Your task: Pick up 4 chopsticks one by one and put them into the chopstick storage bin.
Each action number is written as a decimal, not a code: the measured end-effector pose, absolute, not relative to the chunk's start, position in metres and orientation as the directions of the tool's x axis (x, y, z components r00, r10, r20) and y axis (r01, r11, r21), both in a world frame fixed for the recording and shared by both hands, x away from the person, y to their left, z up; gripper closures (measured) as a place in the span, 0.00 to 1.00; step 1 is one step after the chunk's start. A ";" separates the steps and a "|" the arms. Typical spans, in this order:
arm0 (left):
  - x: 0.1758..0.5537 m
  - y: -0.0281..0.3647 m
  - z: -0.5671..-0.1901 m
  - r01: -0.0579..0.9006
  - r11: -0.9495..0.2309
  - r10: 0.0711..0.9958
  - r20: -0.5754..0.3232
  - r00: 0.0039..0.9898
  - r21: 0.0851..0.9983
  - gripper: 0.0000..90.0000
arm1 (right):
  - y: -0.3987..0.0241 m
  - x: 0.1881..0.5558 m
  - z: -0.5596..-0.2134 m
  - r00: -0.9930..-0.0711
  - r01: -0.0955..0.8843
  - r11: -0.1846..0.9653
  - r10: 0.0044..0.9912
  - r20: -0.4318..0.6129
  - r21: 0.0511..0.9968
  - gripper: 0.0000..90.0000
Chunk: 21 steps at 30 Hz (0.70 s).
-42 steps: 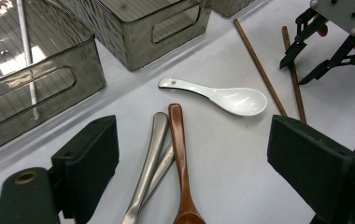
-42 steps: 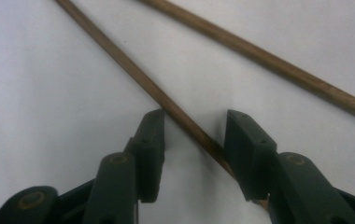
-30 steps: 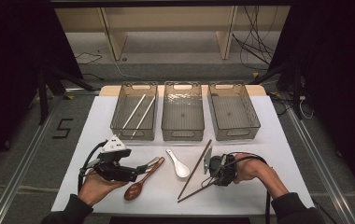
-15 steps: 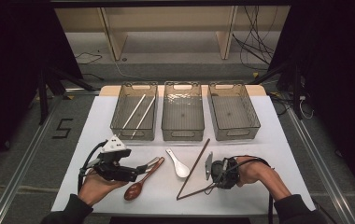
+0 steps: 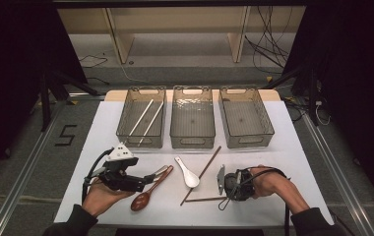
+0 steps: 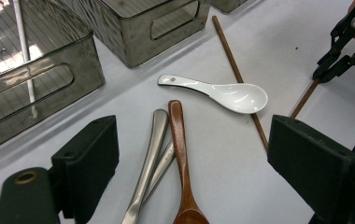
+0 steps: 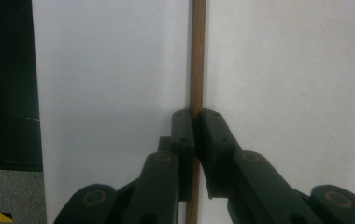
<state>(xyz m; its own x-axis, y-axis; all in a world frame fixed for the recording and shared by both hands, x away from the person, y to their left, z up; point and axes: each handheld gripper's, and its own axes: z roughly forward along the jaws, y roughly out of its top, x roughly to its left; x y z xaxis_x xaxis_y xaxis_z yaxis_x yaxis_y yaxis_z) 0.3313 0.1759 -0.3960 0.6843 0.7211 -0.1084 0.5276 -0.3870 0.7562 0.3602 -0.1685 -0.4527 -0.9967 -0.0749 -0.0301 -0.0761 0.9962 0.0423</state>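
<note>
Jaws of your right gripper (image 7: 195,116) have just been closing and now clench the brown chopstick (image 7: 197,56), flat on the worktop (image 5: 273,152) near right; your left gripper (image 6: 192,154) is released.

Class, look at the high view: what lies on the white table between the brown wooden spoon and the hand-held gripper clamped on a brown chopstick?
In the high view, a white ceramic spoon and a second, slanting brown chopstick lie between them.

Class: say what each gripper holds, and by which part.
The right gripper has just closed on a brown chopstick, near one end. The left gripper is open and holds nothing.
</note>
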 end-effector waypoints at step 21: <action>0.329 0.161 -0.399 0.495 -0.461 0.667 -0.081 0.741 0.736 0.18 | -0.169 0.354 -0.425 -0.992 -0.088 0.985 -0.072 -0.108 0.146 0.95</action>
<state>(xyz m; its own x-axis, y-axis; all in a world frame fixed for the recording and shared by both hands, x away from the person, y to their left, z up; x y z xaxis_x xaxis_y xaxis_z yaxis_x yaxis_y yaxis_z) 0.3292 0.1610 -0.3987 0.7407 0.6670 -0.0806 0.4954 -0.4613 0.7360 0.3540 -0.1685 -0.4248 -0.9916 -0.0722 -0.1077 -0.0877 0.9853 0.1464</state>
